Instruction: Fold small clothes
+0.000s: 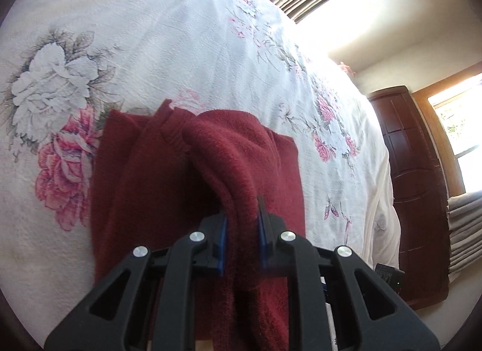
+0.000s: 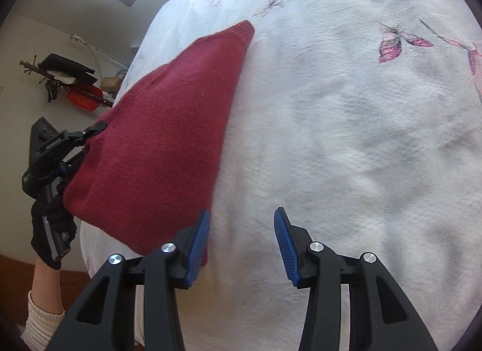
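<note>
Left claw [image 1: 242, 221] clenches a raised fold of the red sweater [image 1: 192, 176] on the floral bedspread [image 1: 180, 34]; right claw [image 2: 241, 230] hangs released beside it, wooden wardrobe [image 1: 415, 185] beyond.

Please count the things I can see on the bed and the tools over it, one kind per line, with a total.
Red sweater: 1
Floral bedspread: 1
Grippers: 2, the left gripper shut on the sweater, the right gripper open over the bedspread
Total: 4
</note>
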Tool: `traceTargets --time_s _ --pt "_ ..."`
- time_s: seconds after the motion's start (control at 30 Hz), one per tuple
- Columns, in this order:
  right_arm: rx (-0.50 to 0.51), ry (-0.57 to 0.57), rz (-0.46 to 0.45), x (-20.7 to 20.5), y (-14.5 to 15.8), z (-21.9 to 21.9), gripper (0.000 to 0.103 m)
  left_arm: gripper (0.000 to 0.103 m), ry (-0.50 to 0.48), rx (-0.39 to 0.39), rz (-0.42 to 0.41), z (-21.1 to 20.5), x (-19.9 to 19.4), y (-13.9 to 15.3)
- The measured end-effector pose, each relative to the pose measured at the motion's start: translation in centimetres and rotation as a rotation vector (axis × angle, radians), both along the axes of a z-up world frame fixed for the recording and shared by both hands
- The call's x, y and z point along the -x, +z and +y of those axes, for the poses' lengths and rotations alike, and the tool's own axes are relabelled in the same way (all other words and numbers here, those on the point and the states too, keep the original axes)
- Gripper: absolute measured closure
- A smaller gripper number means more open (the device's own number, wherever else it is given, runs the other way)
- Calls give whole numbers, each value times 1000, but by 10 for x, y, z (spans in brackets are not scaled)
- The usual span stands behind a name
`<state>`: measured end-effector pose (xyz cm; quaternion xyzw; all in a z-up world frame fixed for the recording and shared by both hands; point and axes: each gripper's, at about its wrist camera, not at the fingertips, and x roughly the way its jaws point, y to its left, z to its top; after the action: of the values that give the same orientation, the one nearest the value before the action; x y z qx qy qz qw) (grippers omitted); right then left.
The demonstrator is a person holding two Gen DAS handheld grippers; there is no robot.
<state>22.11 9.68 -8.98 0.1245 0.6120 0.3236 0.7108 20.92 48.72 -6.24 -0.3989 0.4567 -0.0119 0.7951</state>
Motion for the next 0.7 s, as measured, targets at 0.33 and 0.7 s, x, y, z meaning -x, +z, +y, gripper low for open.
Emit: traceTargets --time_s 0.33,0.7 --pt "-71 81 123 6 -24 60 57 89 34 -3 31 40 18 -21" --pt "-72 85 151 7 -36 73 82 73 55 2 67 47 52 -42"
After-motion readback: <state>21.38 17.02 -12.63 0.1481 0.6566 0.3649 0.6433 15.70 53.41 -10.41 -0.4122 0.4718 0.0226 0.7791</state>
